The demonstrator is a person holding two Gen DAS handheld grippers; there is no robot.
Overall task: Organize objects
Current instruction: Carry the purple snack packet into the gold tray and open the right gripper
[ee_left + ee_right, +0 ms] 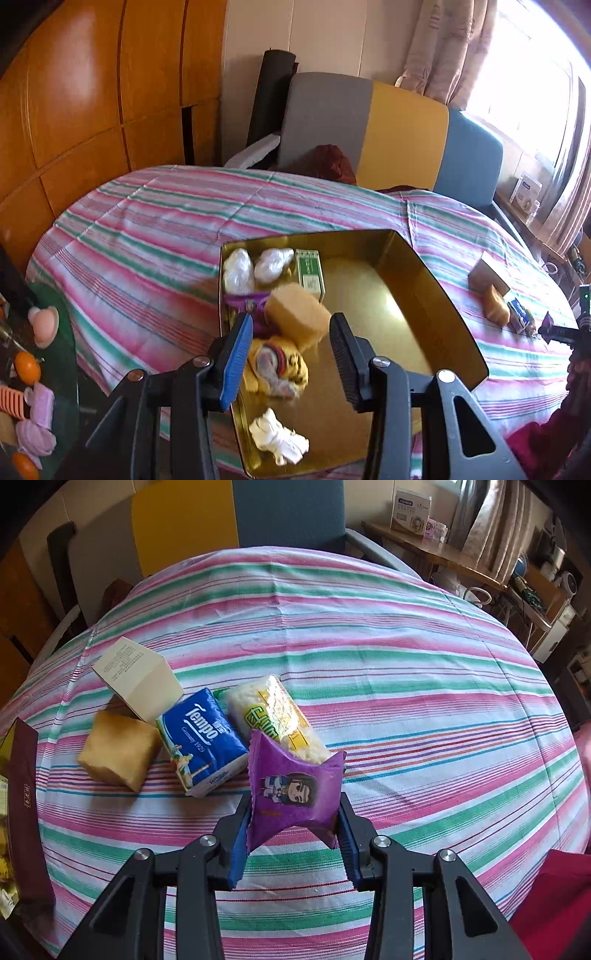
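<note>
My left gripper (pixel 291 332) is open and empty above a gold tin box (pixel 436 299). In the box lie a yellow sponge (pixel 297 314), a green box (pixel 310 271), two white wrapped lumps (pixel 255 267), a purple packet (pixel 247 301), a yellow striped cloth (pixel 277 365) and a white crumpled piece (pixel 279 437). My right gripper (pixel 293 812) is shut on a purple snack packet (pixel 293 790) and holds it above the striped cloth. Behind it lie a blue Tempo tissue pack (pixel 201 738), a rice cracker pack (pixel 275 716), a yellow sponge (pixel 118 751) and a cream carton (pixel 138 677).
The striped tablecloth (pixel 406 686) covers a round table. The tin's dark outer side (pixel 22 794) shows at the left edge of the right wrist view. A colourful sofa (pixel 402 133) stands behind. Toys and oranges (pixel 27 365) lie on a side table at left.
</note>
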